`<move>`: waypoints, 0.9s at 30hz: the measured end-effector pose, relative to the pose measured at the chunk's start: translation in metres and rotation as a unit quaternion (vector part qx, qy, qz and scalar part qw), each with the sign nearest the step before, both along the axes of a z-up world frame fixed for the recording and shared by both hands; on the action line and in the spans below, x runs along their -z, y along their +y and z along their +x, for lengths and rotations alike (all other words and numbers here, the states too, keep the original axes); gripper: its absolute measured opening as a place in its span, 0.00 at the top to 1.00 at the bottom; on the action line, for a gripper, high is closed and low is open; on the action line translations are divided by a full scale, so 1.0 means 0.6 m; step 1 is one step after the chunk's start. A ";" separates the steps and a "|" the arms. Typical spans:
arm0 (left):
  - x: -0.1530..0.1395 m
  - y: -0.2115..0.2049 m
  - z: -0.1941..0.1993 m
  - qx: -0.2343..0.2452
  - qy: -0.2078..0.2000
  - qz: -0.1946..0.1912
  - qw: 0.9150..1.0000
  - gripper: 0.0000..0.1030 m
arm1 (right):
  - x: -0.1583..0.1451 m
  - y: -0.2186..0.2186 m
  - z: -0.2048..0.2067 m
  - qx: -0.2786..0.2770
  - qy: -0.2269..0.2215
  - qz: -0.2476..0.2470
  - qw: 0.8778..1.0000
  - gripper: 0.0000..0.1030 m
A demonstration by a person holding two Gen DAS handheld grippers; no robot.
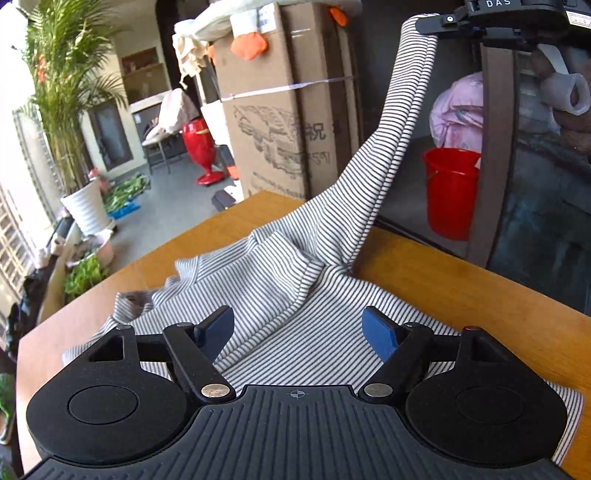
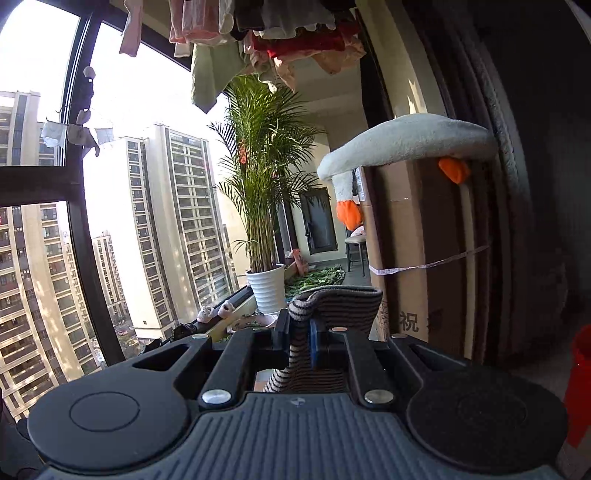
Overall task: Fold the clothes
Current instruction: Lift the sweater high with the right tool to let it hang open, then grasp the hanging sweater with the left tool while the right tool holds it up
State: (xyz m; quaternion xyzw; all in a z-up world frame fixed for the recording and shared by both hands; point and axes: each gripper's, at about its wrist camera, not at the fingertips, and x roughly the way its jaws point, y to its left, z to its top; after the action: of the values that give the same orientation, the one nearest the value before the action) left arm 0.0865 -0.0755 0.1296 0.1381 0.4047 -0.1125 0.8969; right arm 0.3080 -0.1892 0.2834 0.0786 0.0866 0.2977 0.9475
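One grey-and-white striped knit garment (image 1: pixel 295 306): body spread on the orange-brown wooden desk (image 1: pixel 461 280), reaching its near edge; bare wood along far and right edges. One sleeve rises, pinched in the black right gripper (image 2: pixel 300 341). Black left gripper (image 1: pixel 297 332) hangs wide over the cloth, gripping nothing.

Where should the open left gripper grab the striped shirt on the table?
Probably the hem fold lying between the left gripper's open jaws, coming in low from the near side. That edge stands slightly proud of the flat shirt, and the right gripper already holds the sleeve up.
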 end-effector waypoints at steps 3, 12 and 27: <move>0.091 0.054 0.180 0.009 0.014 0.014 1.000 0.30 | 0.040 0.007 0.007 0.003 0.020 0.004 1.000 0.91; 0.181 0.206 0.308 -0.029 0.014 0.008 0.999 0.75 | 0.099 0.032 0.017 -0.009 0.041 -0.006 0.999 0.91; -0.120 0.567 0.155 -0.242 -0.193 -0.031 0.950 0.88 | 0.061 0.210 -0.034 -0.099 -0.011 -0.065 0.993 0.91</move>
State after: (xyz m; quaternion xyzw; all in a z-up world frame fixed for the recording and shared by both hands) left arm 0.1797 0.2648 0.2015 0.0269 0.2418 0.1246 0.9619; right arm 0.2873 -0.0634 0.2467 0.0051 0.1029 0.3842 0.9175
